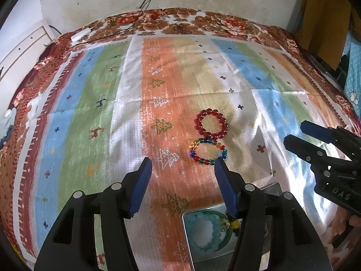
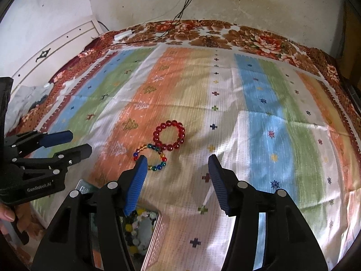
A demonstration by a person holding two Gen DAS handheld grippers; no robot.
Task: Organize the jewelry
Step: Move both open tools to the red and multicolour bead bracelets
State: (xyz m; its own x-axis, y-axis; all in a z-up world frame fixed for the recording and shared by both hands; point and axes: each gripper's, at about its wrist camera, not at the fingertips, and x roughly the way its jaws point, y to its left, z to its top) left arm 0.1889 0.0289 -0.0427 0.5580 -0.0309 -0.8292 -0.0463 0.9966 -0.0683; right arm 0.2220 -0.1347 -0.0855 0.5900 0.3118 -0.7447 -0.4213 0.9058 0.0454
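A red bead bracelet (image 1: 211, 124) lies on the striped cloth, touching a multicolour bead bracelet (image 1: 208, 151) just in front of it. Both also show in the right wrist view: red (image 2: 169, 135), multicolour (image 2: 150, 157). A metal tin (image 1: 191, 237) near the front edge holds a pale blue bracelet (image 1: 204, 233) and a green ring with a yellow bead. The tin (image 2: 155, 232) also shows in the right wrist view with mixed beads inside. My left gripper (image 1: 183, 164) is open and empty, just short of the multicolour bracelet. My right gripper (image 2: 177, 161) is open and empty, beside that bracelet.
The striped cloth (image 1: 101, 113) covers a floral bedspread (image 1: 203, 22). Black cables (image 1: 126, 29) and a white adapter lie at the far edge by the wall. A white cabinet (image 2: 56, 45) stands at the left. Each gripper shows in the other's view.
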